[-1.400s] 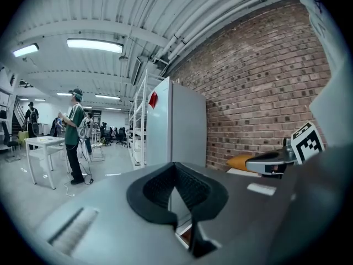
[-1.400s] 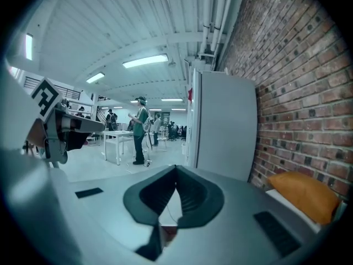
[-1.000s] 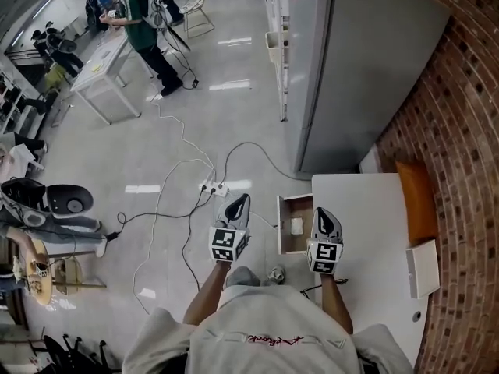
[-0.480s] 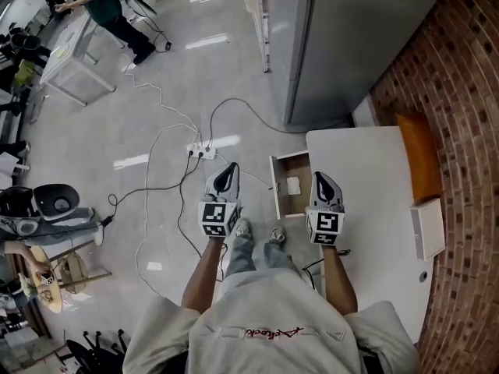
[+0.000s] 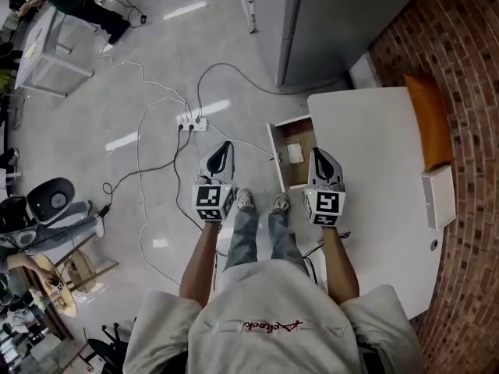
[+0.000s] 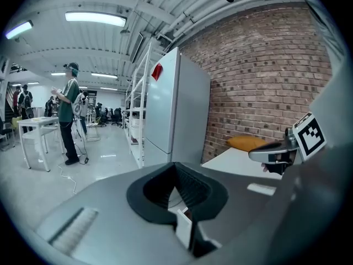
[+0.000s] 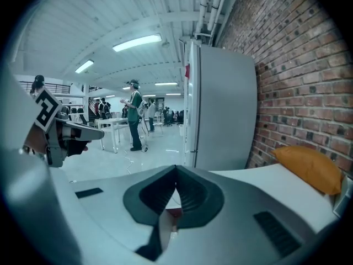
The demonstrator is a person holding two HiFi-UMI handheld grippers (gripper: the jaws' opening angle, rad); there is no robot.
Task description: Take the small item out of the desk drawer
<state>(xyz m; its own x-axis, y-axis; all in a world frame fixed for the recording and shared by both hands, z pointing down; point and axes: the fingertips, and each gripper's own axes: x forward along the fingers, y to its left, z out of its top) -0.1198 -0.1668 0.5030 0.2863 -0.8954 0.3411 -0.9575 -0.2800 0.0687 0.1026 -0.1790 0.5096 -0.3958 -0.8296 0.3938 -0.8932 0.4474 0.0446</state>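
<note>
We hold the left gripper (image 5: 221, 149) over the grey floor (image 5: 117, 92) beside the white desk (image 5: 382, 201), and the right gripper (image 5: 320, 157) over the desk's edge by its open drawer (image 5: 285, 179). Both have their jaws closed together on nothing. The small white item (image 5: 295, 153) lies in the drawer. On the desk's brick-wall (image 5: 468, 45) side lie an orange cushion (image 5: 427, 119) and a white box (image 5: 438, 197). A power strip (image 5: 189, 121) lies on the floor near the desk.

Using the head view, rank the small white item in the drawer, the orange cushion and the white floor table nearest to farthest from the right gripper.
1. Small white item, in the open wooden drawer left of the right gripper.
2. Orange cushion, on the desk's right side by the brick wall.
3. White table, far upper left across the floor.
</note>
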